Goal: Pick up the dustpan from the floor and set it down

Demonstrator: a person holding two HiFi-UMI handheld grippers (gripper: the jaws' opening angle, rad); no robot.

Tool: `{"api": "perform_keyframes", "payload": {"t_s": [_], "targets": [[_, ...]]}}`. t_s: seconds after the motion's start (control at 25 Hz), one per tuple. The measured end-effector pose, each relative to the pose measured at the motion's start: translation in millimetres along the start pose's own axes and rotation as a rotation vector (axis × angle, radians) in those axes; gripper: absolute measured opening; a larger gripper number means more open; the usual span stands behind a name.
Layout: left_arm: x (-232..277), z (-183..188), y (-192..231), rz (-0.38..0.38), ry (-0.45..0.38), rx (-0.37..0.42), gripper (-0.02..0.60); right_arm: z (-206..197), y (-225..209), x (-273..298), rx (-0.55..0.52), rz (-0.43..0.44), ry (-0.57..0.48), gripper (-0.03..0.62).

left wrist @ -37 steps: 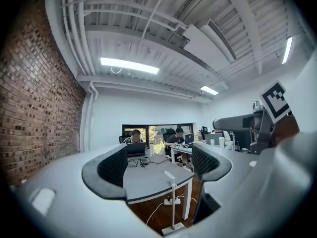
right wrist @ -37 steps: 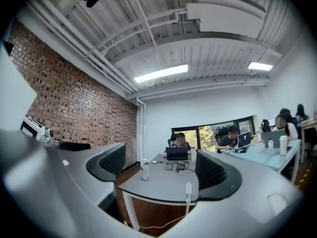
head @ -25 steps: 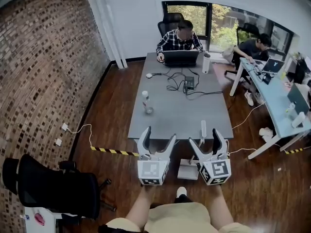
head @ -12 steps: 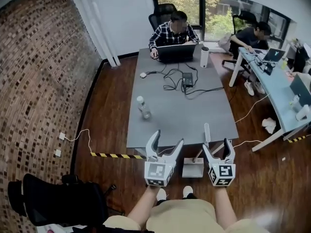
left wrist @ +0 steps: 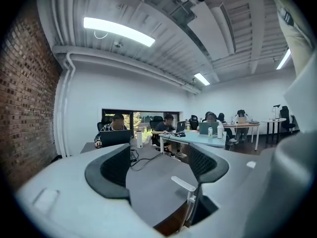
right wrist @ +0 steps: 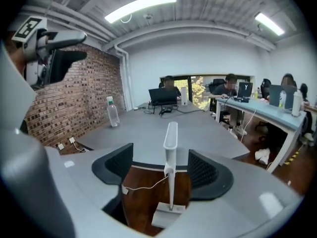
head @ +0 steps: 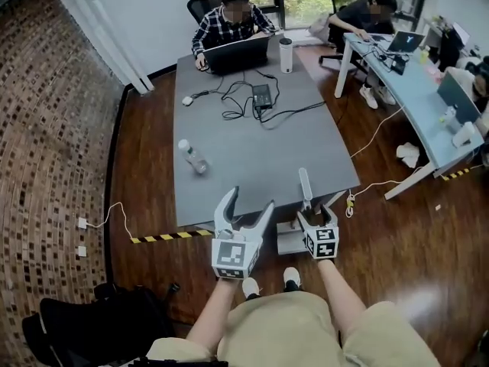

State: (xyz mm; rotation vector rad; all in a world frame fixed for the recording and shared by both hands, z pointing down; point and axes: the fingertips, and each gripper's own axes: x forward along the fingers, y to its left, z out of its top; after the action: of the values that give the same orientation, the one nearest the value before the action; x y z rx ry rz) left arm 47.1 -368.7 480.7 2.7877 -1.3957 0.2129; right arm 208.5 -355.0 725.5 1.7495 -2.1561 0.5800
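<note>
White plastic dustpan [head: 290, 241] with a long upright handle stands on the dark wooden floor [head: 397, 243], just beside the near edge of the large grey table [head: 252, 151]; its handle top rises above the tabletop level in the right gripper view.

My right gripper [head: 317, 216] points at that handle; its jaws have just been closing, yet they are released, parted, with the dustpan [right wrist: 171, 148] handle standing between them and a gap showing on each side, so the pads do not touch it.

My left gripper [head: 248, 201] hangs to the left of the dustpan, over the table's edge; its jaws have also just been closing, but they stand apart and hold nothing; in its own view only tabletop lies between them [left wrist: 158, 165], and the dustpan [left wrist: 184, 184] handle shows near the right jaw.

A clear plastic water bottle [head: 192, 157] lies on the table, well apart from both grippers.
</note>
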Motion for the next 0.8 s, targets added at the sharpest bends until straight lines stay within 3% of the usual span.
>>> {"api": "perform_keyframes", "payload": {"t_s": [0.16,0.4,0.56,0.8], "targets": [[-6.6,-13.8,0.2,0.021,0.036,-0.026,0.348,-30.1,-13.4,36.0,0.021,-0.004,0.104,0.301],[-21.0,-19.6,7.4,0.04,0.07,0.0,0.341,-33.1,-31.4,65.6,0.083,-0.046,0.104,0.219],[-23.7,-26.5,11.6,0.069,0.079,0.003,0.339,-26.0,-32.9,75.7,0.007,-0.051,0.094,0.097],[-36.2,-31.3,19.6,0.105,0.076,0.018,0.339,-32.5,-14.6,42.6,-0.011,-0.026,0.115,0.112]]}}
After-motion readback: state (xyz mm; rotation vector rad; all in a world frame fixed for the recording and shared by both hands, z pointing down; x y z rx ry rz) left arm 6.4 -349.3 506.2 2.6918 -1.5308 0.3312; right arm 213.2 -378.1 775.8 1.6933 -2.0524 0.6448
